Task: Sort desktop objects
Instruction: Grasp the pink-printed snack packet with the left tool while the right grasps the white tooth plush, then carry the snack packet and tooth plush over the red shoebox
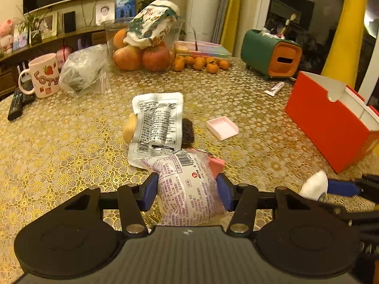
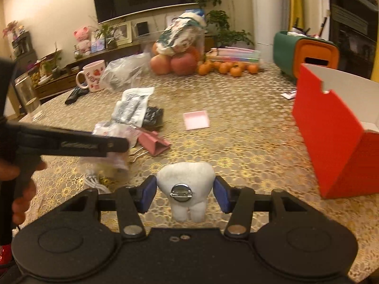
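Left gripper [image 1: 187,190]: partly closed, both blue pads pressing the sides of a snack packet [image 1: 189,184], printed in purple with a barcode, held between them.
Right gripper [image 2: 184,193]: partly closed, blue pads clamped on a white plush tooth [image 2: 187,184] with a metal pin clasp facing the camera.
Just ahead of left gripper: a silver sachet [image 1: 156,127] covered in black print lies flat on the table [image 1: 71,142], touching the packet's far end. A pink binder clip [image 1: 216,163] peeks out at the packet's right.
Beside the sachet: a pale rounded lump [image 1: 129,129] on its left and a dark bristly thing [image 1: 188,131] on its right; neither can be told for sure.
Ahead and right of left gripper: a small pink tray [image 1: 222,127], apart from the pile.
Far right of left gripper: an open red box [image 1: 329,132] with a white inside. In the right wrist view it stands ahead and to the right of the right gripper.
Beyond the box: a small tube [image 1: 274,88] and a green and orange holder [image 1: 270,54].
Far side of table: apples [image 1: 139,56] in a clear bowl, small oranges [image 1: 201,62], a clear bag [image 1: 85,71], a pink mug [image 1: 45,75], remotes [image 1: 17,103].
Left of right gripper: the left gripper's black arm and the hand [image 2: 22,184] gripping its handle.
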Available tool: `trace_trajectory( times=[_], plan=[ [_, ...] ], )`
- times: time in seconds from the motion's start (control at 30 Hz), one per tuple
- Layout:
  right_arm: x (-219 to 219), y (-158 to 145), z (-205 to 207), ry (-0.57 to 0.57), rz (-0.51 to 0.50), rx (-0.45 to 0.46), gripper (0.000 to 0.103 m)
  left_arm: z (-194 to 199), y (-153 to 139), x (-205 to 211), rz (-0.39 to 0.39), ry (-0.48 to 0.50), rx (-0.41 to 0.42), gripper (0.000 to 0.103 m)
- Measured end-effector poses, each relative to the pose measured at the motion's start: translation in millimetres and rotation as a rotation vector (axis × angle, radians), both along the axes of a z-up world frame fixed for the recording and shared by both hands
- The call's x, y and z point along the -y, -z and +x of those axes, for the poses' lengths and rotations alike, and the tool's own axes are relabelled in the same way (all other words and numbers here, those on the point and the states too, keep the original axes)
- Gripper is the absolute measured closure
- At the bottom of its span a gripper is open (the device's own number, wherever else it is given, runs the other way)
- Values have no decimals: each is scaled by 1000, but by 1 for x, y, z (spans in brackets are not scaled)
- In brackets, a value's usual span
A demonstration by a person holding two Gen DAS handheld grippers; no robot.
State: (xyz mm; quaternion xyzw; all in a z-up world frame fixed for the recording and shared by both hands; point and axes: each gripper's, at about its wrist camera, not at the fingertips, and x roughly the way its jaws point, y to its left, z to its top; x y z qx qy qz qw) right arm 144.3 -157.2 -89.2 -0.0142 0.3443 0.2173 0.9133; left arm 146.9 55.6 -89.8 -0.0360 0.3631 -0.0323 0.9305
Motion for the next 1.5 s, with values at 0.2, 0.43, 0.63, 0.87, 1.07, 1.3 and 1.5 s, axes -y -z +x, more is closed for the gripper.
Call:
trace_trajectory(
  times=[0.2,0.43,0.63,0.87,1.07,1.3,1.5],
  plan=[
    [20,-11,-6,35,16,16,52,-19,-13,11,-21,23,9,51],
    [39,-22,-15,61,23,33,52,-38,-28,32,-42,70,16,51],
    [61,-36,-26,86,23,57,52,-47,-43,60,-49,125,36,51],
    [91,-49,-35,127,18,75,52,-48,-58,98,-58,202,59,51],
    [122,-58,-40,165,23,98,52,-44,-69,131,-58,266,76,51],
    [158,-68,-37,212,8,123,52,-36,-83,169,-64,342,100,51],
    [190,-78,-30,252,-8,142,52,-23,-90,203,-62,402,111,51]
  ],
)
